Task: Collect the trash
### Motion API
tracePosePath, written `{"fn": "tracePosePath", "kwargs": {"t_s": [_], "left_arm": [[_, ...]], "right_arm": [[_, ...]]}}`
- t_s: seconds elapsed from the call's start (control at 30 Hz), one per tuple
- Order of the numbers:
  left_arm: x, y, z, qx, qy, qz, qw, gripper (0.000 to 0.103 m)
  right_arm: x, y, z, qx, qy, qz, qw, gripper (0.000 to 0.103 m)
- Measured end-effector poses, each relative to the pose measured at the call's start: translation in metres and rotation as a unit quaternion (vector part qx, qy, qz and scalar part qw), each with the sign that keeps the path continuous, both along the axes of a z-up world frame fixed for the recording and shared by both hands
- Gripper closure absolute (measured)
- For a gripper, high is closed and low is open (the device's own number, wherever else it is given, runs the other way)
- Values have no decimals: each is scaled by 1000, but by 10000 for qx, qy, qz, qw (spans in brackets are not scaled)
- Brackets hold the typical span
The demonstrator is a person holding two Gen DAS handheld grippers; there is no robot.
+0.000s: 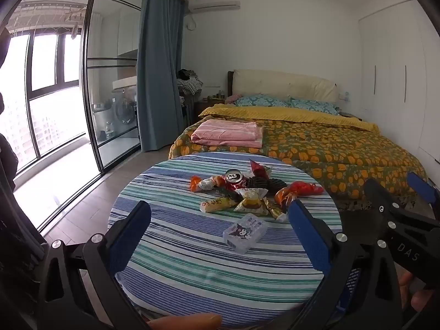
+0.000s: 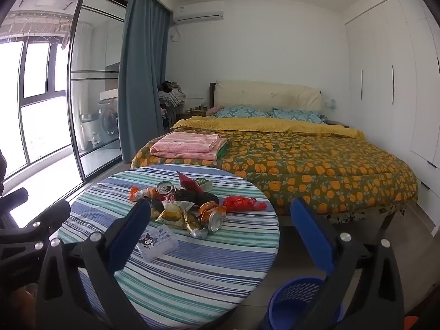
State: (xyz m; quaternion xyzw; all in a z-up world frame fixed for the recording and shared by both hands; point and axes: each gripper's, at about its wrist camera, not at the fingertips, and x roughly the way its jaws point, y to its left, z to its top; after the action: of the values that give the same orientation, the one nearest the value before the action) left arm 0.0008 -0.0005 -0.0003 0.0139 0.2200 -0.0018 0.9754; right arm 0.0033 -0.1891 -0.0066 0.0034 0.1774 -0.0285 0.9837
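Note:
A heap of trash lies mid-table on a round striped table (image 1: 192, 261) (image 2: 192, 269): a red can (image 1: 234, 179) (image 2: 165, 188), an orange can (image 2: 213, 216), a red crumpled wrapper (image 1: 305, 188) (image 2: 242, 203), yellow snack packets (image 1: 251, 203) (image 2: 173, 213) and a black wrapper (image 1: 265, 184) (image 2: 196, 196). A clear plastic box with a cartoon print (image 1: 244, 232) (image 2: 156, 240) lies nearest me. My left gripper (image 1: 218, 214) is open and empty, above the near half of the table. My right gripper (image 2: 220, 216) is open and empty, to the table's right. A blue mesh bin (image 2: 297, 302) stands on the floor under the right gripper.
A bed with an orange-flowered quilt (image 1: 316, 148) (image 2: 302, 159) stands close behind the table, with a folded pink sheet (image 1: 228, 133) on it. Glass sliding doors (image 1: 110, 82) and a blue curtain (image 1: 158, 68) are to the left, white wardrobes (image 2: 385, 68) to the right.

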Motion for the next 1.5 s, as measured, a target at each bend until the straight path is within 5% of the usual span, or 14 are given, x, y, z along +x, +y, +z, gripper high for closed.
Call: {"fn": "tracePosePath", "kwargs": {"t_s": [1.5], "left_arm": [[3, 0, -5, 14, 14, -18, 10000, 4]], "right_arm": [[-9, -4, -2, -27, -28, 2, 10000, 4]]}}
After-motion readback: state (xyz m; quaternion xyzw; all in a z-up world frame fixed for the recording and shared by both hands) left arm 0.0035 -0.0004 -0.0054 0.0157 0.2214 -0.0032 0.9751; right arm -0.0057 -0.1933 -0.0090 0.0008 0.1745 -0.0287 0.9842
